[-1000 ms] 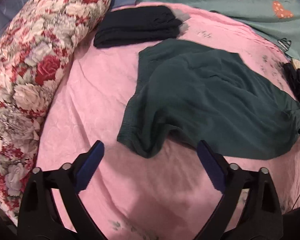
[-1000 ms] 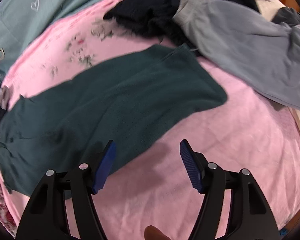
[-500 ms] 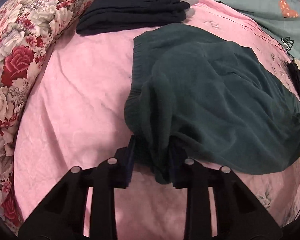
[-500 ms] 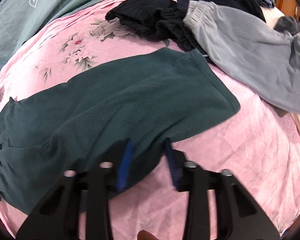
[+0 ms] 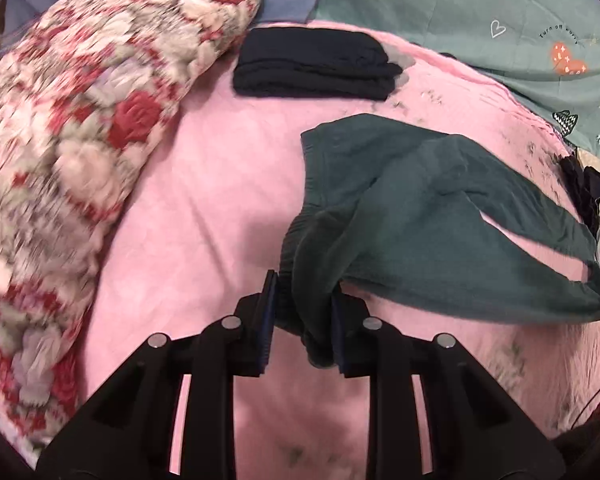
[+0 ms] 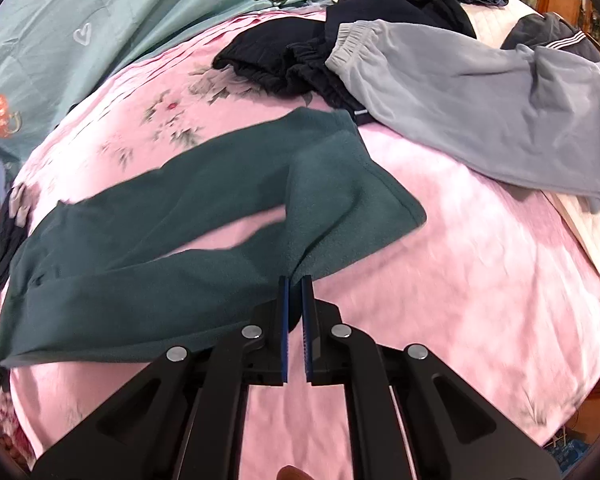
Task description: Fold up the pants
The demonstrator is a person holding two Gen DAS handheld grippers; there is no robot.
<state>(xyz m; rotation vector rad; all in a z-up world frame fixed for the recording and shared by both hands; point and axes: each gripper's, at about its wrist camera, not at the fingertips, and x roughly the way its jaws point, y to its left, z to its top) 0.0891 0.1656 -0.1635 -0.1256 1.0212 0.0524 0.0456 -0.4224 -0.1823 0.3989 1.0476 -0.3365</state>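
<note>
Dark green fleece pants (image 5: 440,208) lie across the pink bedspread (image 5: 204,200), partly lifted at both ends. My left gripper (image 5: 303,292) pinches the bunched elastic waistband, its jaws still closing on the thick fabric. In the right wrist view the pants (image 6: 180,220) stretch from lower left to centre, the two legs parted with pink showing between them. My right gripper (image 6: 296,280) is shut on the near leg close to its hem, and the cloth is pulled up into a peak at the pads.
A large floral quilt roll (image 5: 80,140) lies along the left. A folded dark garment (image 5: 316,64) sits at the back. Grey sweatpants (image 6: 480,108) and black clothes (image 6: 284,60) are piled at the right. A teal printed sheet (image 5: 480,12) lies behind.
Both grippers went from wide open above the bedspread to closed on the pants, left on the waistband, right on the leg. Both then pulled back and lifted, and the legs parted.
</note>
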